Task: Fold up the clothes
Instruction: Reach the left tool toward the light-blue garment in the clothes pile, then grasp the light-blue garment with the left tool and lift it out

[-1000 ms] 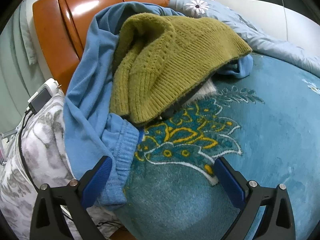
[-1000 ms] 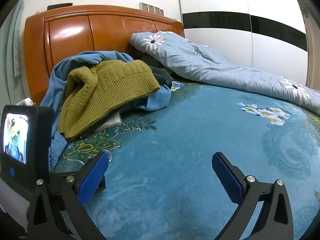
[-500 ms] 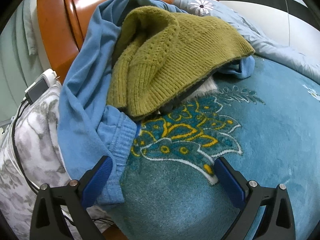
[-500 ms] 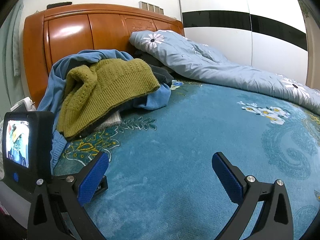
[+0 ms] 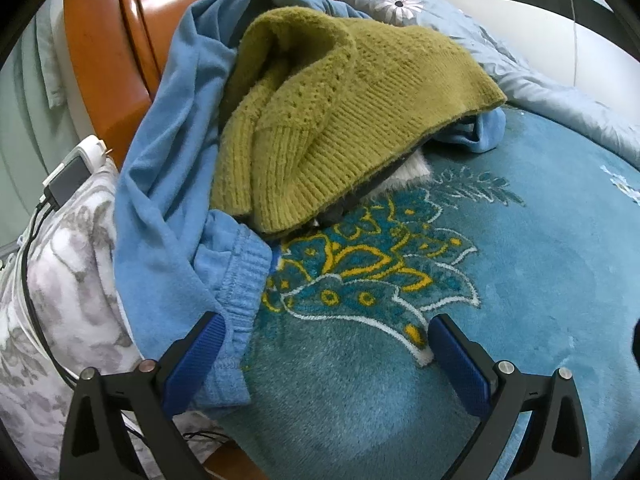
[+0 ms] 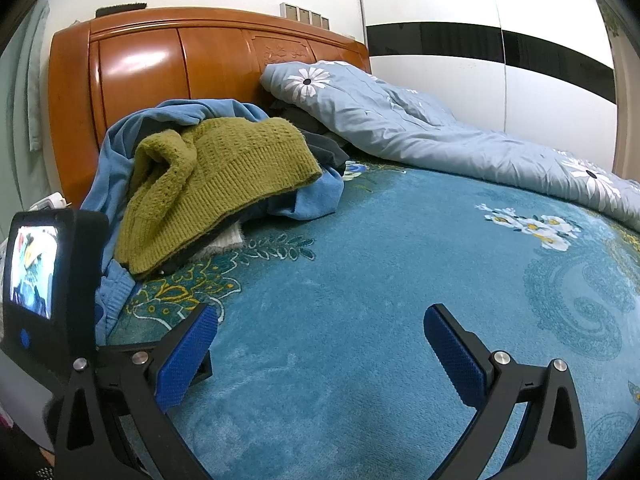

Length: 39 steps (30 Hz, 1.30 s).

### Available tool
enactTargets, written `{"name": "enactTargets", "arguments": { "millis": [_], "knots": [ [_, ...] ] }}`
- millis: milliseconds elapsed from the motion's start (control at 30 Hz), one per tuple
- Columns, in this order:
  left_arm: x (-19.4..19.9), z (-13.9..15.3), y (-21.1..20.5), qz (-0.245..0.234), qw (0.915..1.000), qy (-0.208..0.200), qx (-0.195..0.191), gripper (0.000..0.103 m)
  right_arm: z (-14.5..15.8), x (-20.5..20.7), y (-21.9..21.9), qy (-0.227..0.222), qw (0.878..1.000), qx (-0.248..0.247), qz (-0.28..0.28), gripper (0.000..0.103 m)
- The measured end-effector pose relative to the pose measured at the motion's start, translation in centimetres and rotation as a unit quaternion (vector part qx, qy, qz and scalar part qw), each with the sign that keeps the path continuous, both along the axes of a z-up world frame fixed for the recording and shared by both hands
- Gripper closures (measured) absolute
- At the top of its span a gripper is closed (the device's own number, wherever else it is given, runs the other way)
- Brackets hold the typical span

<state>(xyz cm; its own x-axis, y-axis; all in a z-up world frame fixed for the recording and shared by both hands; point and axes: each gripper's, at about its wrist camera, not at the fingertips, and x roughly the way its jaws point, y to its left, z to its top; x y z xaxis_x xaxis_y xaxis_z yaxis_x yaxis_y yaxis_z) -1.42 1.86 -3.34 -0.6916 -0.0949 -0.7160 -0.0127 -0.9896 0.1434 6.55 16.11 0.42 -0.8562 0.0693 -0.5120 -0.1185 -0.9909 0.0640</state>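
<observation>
An olive-green knitted sweater (image 5: pixel 344 112) (image 6: pixel 224 184) lies on top of a pile at the head of the bed. Under and beside it drapes a light blue fleece garment (image 5: pixel 168 184) (image 6: pixel 120 152), whose ribbed cuff (image 5: pixel 240 288) hangs near my left gripper's left finger. Dark and white clothes peek out beneath the sweater. My left gripper (image 5: pixel 324 344) is open, low over the teal blanket, just short of the pile. My right gripper (image 6: pixel 320 332) is open too, over bare blanket, further right of the pile. Nothing is held.
A teal patterned blanket (image 6: pixel 380 300) covers the bed. A grey-blue flowered duvet (image 6: pixel 420 124) is bunched along the back right. The orange wooden headboard (image 6: pixel 160 68) stands behind the pile. A grey-white pillow (image 5: pixel 60 280) with a phone and cable lies left. The left gripper's screen (image 6: pixel 36 264) shows.
The left gripper has moved closer to the pile and a bit left, so the sweater and blue cuff look larger. The right gripper has barely shifted.
</observation>
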Motion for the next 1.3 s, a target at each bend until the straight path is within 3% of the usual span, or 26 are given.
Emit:
{"name": "enactTargets", "arguments": {
  "millis": [167, 367, 467, 567, 733, 767, 833, 867, 900, 933, 1033, 1167, 1300],
  "knots": [
    [-0.2, 1.9, -0.3, -0.032, 0.9993, 0.016, 0.012, 0.000, 0.0, 0.1, 0.0, 0.001, 1.000, 0.001, 0.001, 0.000],
    [-2.4, 8.3, -1.2, -0.064, 0.9916, 0.111, -0.013, 0.000, -0.1, 0.0, 0.9, -0.002, 1.000, -0.016, -0.011, 0.000],
    [-5.9, 12.0, -2.7, -0.050, 0.9888, 0.138, -0.024, 0.000, -0.1, 0.0, 1.1, -0.004, 1.000, -0.020, -0.014, 0.000],
    [-9.2, 13.7, -3.5, -0.027, 0.9861, 0.158, -0.042, 0.000, -0.1, -0.1, 1.1, -0.005, 1.000, -0.018, -0.014, 0.000],
    [-15.3, 14.8, -4.4, 0.009, 0.9880, 0.132, -0.079, 0.002, -0.3, -0.3, 1.0, -0.009, 1.000, -0.015, -0.012, 0.000],
    [-15.8, 14.9, -4.6, 0.014, 0.9876, 0.129, -0.088, 0.005, -0.3, -0.3, 1.0, -0.009, 1.000, -0.016, -0.012, 0.000],
    [-16.8, 15.1, -4.6, 0.023, 0.9870, 0.121, -0.103, 0.033, -0.4, -0.4, 1.1, -0.012, 1.000, -0.019, -0.013, 0.000],
    [-17.3, 15.0, -4.7, 0.026, 0.9882, 0.110, -0.103, 0.039, -0.4, -0.4, 1.2, -0.013, 1.000, -0.021, -0.014, 0.000],
    [-17.9, 14.8, -4.9, 0.026, 0.9908, 0.091, -0.096, 0.053, -0.5, -0.5, 1.3, -0.014, 1.000, -0.023, -0.015, 0.000],
    [-18.1, 15.1, -5.1, 0.026, 0.9916, 0.089, -0.090, 0.074, -0.5, -0.5, 1.4, -0.015, 0.999, -0.025, -0.016, 0.000],
    [-18.1, 16.1, -5.4, 0.029, 0.9910, 0.103, -0.080, 0.095, -0.6, -0.5, 1.6, -0.016, 0.999, -0.030, -0.019, 0.000],
    [-17.6, 18.8, -5.6, 0.038, 0.9880, 0.134, -0.067, 0.096, -0.5, -0.3, 1.6, -0.013, 0.999, -0.029, -0.020, 0.000],
    [-15.8, 24.8, -4.3, 0.025, 0.9791, 0.197, -0.042, 0.096, -0.3, -0.1, 1.6, -0.010, 0.999, -0.025, -0.023, 0.000]
  ]
}}
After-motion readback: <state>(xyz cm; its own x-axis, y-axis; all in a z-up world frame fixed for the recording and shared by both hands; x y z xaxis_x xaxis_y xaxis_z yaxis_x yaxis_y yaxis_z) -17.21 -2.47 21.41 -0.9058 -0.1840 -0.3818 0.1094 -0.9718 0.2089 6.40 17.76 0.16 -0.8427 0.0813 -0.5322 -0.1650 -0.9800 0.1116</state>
